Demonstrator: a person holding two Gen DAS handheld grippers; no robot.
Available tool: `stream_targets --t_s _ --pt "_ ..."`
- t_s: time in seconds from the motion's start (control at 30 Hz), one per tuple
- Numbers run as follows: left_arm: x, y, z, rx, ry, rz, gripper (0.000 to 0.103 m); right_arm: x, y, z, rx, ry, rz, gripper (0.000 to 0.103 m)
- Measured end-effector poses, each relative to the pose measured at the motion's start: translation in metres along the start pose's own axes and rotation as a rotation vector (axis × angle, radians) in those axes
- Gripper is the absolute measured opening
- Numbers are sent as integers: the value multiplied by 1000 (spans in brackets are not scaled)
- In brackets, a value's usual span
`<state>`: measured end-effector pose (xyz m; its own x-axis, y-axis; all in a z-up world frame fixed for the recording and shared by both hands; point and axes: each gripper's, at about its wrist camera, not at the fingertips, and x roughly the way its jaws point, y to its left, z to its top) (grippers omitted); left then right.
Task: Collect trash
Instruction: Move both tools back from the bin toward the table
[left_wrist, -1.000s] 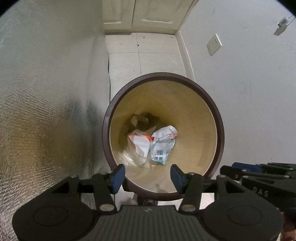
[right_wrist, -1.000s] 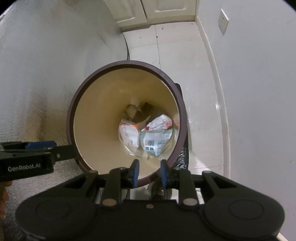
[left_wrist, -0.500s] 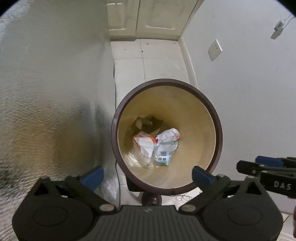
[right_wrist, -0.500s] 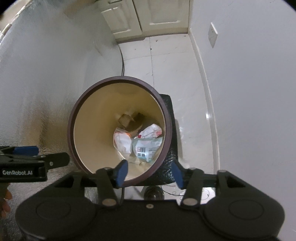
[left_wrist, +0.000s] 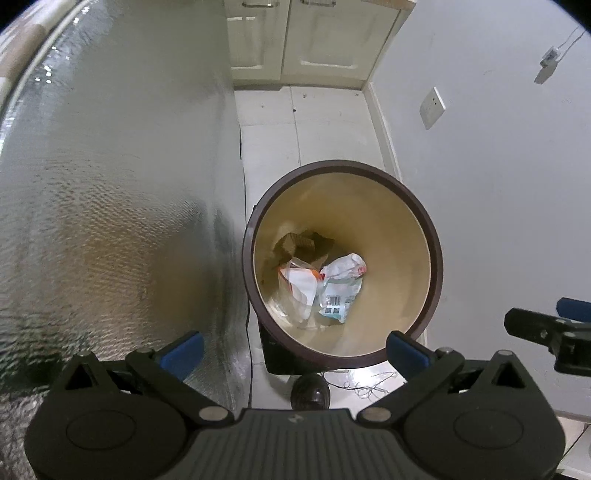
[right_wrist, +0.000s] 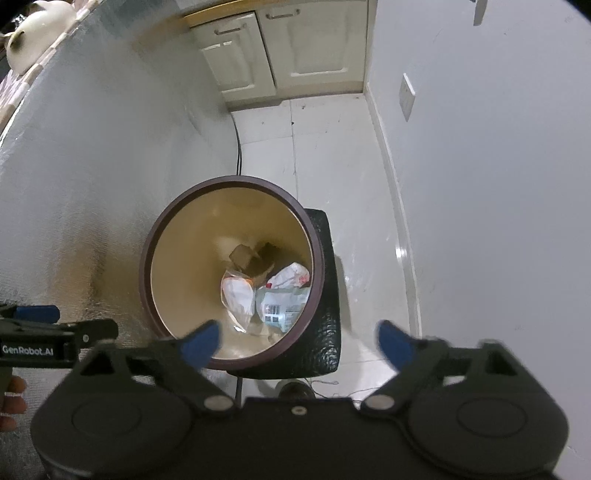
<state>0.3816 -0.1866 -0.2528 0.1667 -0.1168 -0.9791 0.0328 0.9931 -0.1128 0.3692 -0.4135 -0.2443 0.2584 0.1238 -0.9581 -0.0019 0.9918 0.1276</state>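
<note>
Both hand-held grippers spread wide and empty above the bin.

From my feed, the foil-covered panel fills the left side. My left hand-held gripper hangs above the brown-rimmed trash bin, blue pads far apart, nothing between them. Down at the bin's bottom lie crumpled wrappers and a brown cardboard scrap. My right hand-held gripper has just been opening; its jaws now stand wide, holding nothing. The bin stands on a white tiled floor, the grey wall to its right.
</note>
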Motion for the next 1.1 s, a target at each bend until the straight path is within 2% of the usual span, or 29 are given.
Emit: stream_targets --t_s 0.27,0.6,1.1 --pt "-21 1 -7 0 -38 7 103 -22 -1 -5 -7 -41 -23 103" --pt "-54 -4 -19 11 -99 -19 103 -52 -6 -19 3 -93 -40 103" --pt "-127 -7 -52 47 -263 -90 103 -123 -3 -54 28 -265 -62 103"
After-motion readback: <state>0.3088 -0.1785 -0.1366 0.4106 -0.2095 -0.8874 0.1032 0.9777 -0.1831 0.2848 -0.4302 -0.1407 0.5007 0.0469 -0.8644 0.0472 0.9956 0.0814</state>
